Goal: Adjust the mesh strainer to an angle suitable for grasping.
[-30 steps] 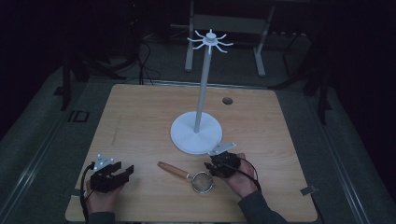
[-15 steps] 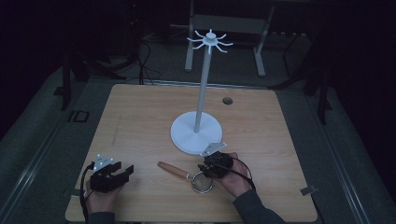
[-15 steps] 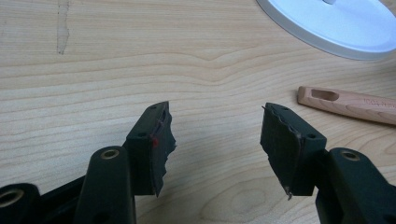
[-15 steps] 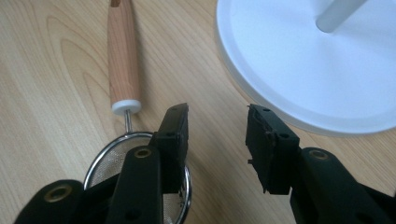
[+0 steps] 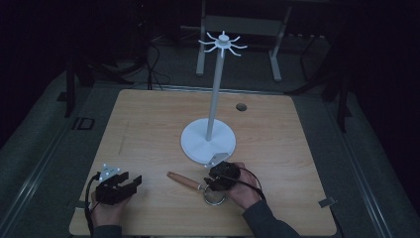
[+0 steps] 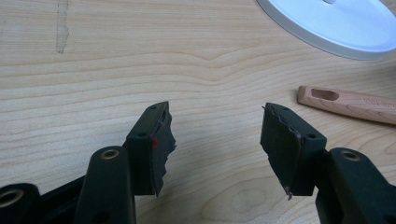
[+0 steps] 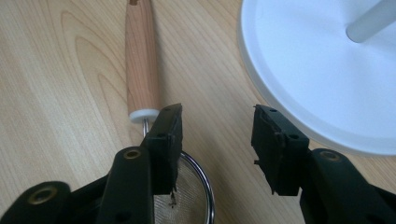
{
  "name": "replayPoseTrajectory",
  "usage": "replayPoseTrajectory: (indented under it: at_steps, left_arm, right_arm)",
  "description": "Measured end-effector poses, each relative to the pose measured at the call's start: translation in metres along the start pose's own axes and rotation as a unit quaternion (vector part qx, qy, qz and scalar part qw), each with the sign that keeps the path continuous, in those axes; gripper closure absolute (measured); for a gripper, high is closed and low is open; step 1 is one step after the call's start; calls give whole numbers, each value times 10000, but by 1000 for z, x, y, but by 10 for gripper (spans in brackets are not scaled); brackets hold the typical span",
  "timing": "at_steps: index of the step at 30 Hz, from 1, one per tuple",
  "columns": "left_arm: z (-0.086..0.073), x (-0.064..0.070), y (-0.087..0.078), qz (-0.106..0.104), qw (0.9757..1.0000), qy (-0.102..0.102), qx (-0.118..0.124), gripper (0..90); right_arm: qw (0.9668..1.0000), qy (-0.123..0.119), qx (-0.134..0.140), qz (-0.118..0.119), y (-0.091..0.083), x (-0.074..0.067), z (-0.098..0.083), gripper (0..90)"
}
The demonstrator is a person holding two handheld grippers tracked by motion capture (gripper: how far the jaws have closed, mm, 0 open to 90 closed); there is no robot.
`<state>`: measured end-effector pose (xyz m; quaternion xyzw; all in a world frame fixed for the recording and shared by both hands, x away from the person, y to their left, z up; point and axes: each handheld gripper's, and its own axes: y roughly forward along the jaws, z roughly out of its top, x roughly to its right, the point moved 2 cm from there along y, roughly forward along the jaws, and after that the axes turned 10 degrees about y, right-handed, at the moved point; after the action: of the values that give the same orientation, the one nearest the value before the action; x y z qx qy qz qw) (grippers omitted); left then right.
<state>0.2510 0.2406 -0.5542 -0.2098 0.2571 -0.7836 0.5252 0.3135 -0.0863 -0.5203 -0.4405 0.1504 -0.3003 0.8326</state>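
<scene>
A small mesh strainer with a wooden handle (image 5: 182, 179) lies flat near the table's front edge, its metal ring (image 5: 214, 198) at the right end. My right gripper (image 5: 212, 179) hovers low over the ring, pointing along the handle. In the right gripper view, its jaws (image 7: 217, 130) stand open and have just been opening. Only bare wood lies between them, and the left jaw covers the neck between the handle (image 7: 140, 60) and the ring (image 7: 198, 186). My left gripper (image 5: 132, 182) rests at the front left, open (image 6: 217, 135) and empty. The handle's end (image 6: 355, 103) lies to its right.
A white stand with a round base (image 5: 198, 144), a tall pole (image 5: 214, 106) and a crown of hooks (image 5: 223, 43) rises mid-table, just behind the right gripper. Its base (image 7: 327, 70) lies close to the right jaw. A small dark hole (image 5: 241, 106) marks the table's far side.
The right hand has slid left from beside the stand's base until its gripper is over the strainer's ring. The left hand and the strainer have stayed put.
</scene>
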Motion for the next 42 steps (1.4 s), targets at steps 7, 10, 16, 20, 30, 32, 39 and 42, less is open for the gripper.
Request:
replayPoseTrajectory:
  at_steps: [7, 10, 16, 20, 30, 32, 39, 42]
  left_arm:
    - [0, 0, 0, -2, 10000, 1, -6, 432]
    - [0, 0, 0, -3, 10000, -2, -1, 433]
    - [0, 0, 0, -2, 10000, -7, -15, 432]
    - [0, 0, 0, -3, 10000, -6, -8, 433]
    - [0, 0, 0, -7, 10000, -16, -10, 433]
    - [0, 0, 0, -5, 10000, -23, -16, 433]
    - [0, 0, 0, -10, 10000, -20, -22, 433]
    - [0, 0, 1, -12, 10000, -24, -26, 432]
  right_arm:
    - [9998, -182, -85, 30, 4, -7, 6, 510]
    - [9996, -239, -141, 46, 6, -10, 10, 513]
    - [9988, -393, -244, 167, 11, -17, 16, 554]
    - [9979, -499, -348, 242, 13, -22, 21, 579]
    - [9935, -696, -853, 297, 22, -33, 34, 574]
    - [9925, -733, -939, 286, 24, -34, 36, 577]
    - [9878, -807, -1275, 396, 33, -39, 40, 613]
    - [9860, -789, -1408, 413, 37, -41, 41, 616]
